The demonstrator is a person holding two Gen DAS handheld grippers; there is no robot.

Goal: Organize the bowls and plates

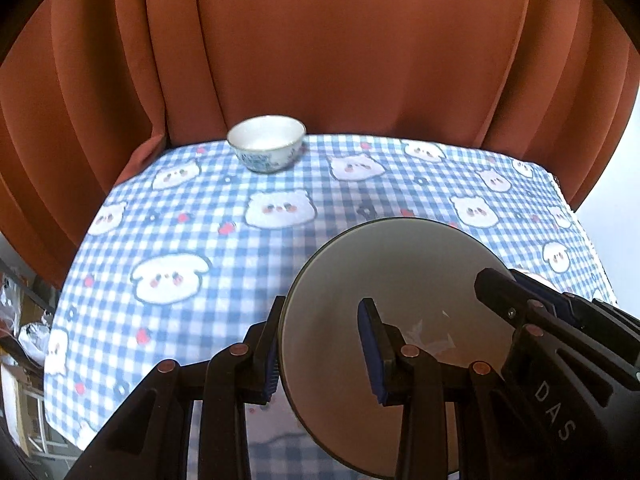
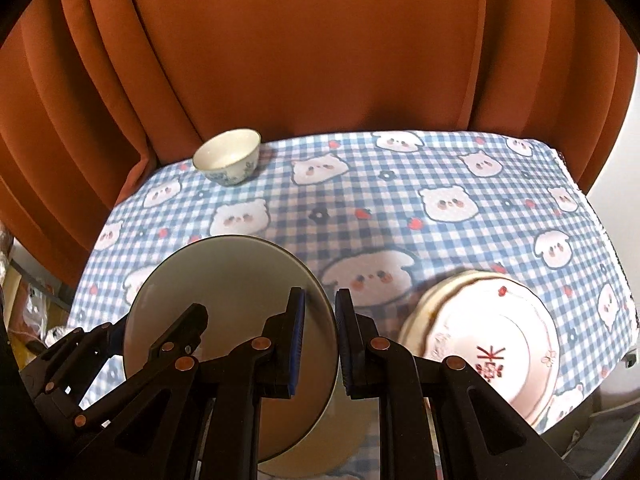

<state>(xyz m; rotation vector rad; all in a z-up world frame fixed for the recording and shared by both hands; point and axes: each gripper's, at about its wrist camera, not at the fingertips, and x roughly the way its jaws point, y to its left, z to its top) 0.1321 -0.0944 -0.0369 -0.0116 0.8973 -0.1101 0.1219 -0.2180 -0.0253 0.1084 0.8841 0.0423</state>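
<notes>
A plain grey plate point(image 1: 400, 280) point(image 2: 224, 296) is held tilted above the near edge of the table by both grippers. My left gripper point(image 1: 320, 344) has its fingers on either side of the plate's left rim. My right gripper point(image 2: 320, 340) has its fingers on either side of the right rim. A small white bowl with blue pattern point(image 1: 266, 142) point(image 2: 227, 156) stands at the far left of the table. A stack of white plates with red marks point(image 2: 496, 344) lies at the near right.
The table wears a blue checked cloth with bear faces point(image 1: 200, 220) point(image 2: 400, 200). An orange curtain point(image 1: 320, 40) hangs right behind it. Clutter shows on the floor at the left point(image 1: 24, 320).
</notes>
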